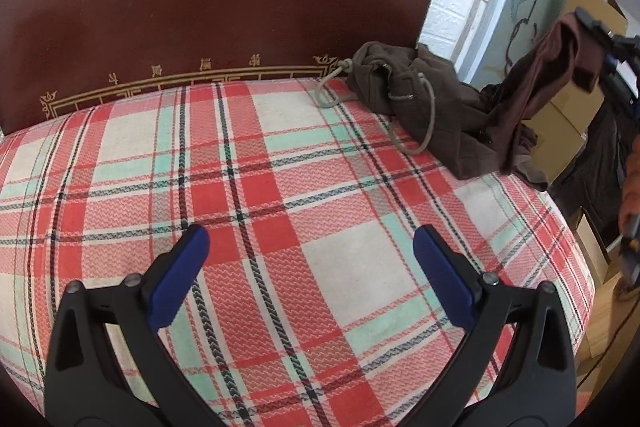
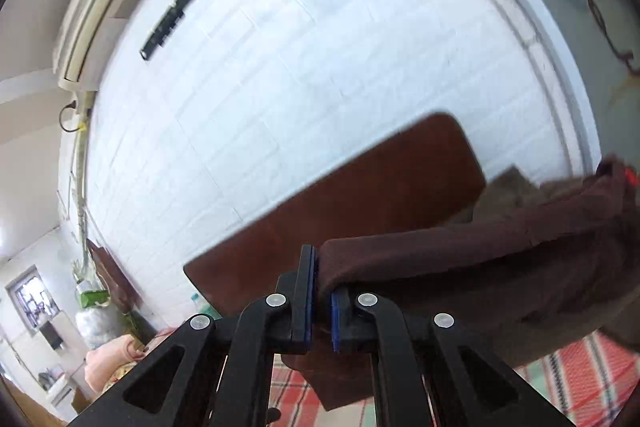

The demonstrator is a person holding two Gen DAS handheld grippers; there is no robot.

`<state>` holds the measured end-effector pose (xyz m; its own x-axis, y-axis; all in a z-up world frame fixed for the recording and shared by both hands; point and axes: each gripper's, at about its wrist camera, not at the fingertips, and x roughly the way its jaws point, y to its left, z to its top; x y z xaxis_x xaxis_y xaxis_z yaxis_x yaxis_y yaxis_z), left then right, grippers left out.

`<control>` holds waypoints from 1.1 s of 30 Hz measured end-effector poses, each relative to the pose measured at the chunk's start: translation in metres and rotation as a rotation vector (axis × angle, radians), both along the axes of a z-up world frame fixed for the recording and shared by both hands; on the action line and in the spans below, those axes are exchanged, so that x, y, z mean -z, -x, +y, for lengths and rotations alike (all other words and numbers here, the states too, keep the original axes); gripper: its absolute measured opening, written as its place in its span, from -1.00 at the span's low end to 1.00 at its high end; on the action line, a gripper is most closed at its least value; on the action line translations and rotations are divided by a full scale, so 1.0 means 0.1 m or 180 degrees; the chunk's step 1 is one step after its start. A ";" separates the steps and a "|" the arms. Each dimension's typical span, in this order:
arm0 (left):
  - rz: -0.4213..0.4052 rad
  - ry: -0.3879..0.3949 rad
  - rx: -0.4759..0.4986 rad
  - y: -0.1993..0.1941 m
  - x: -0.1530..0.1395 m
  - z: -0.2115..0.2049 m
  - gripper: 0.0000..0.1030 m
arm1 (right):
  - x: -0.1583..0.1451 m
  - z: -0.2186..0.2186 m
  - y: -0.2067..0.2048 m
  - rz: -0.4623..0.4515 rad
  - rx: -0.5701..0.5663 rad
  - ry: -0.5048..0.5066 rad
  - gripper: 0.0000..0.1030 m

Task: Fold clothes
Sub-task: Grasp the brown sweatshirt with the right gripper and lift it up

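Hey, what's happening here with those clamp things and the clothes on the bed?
A person is folding laundry with a pair of handheld tongs. The right tongs are shut on a dark brown garment, lifted off the plaid bed cover. The left tongs hover open above the cover, holding nothing. An olive-brown drawstring garment lies crumpled near the wooden headboard, not yet folded.

Right gripper (image 1: 592, 21): body cut off by the right frame edge in the left wrist view.
Brown garment (image 2: 460, 267): far end runs past the right edge; held edge hidden between the fingers (image 2: 340, 319).
Olive garment (image 1: 420, 99): right part covered by the brown one.
Cardboard boxes (image 1: 568, 123): partly hidden behind cloth.
White brick wall (image 2: 300, 67): blurred.
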<state>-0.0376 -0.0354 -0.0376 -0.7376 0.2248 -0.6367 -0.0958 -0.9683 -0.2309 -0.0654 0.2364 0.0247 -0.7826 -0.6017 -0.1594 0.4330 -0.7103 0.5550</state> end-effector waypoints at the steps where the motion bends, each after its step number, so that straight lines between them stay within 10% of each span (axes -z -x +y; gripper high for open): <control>1: 0.0025 -0.0025 0.0033 -0.03 -0.04 0.01 0.98 | -0.09 0.01 -0.06 0.0043 0.0001 0.0010 -0.89; 16: 0.0257 -0.0029 0.0516 -0.57 -0.46 0.21 0.98 | -1.43 0.06 -1.18 0.0769 -0.0400 -0.0110 -0.89; 28: 0.1071 -0.0334 0.0995 -1.58 -1.12 -0.58 0.98 | -2.59 -1.32 -2.01 0.1473 -0.1619 -0.0172 -0.90; 33: 0.1082 -0.0110 0.0938 -1.94 -1.01 -1.16 0.99 | -2.39 -2.17 -1.96 0.1085 -0.2060 -0.0368 -0.90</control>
<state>0.1568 -0.1512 0.0631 -0.8049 0.4735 -0.3576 -0.4423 -0.8805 -0.1704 0.1308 0.0198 0.2639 -0.2943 -0.9537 -0.0613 0.9200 -0.3001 0.2520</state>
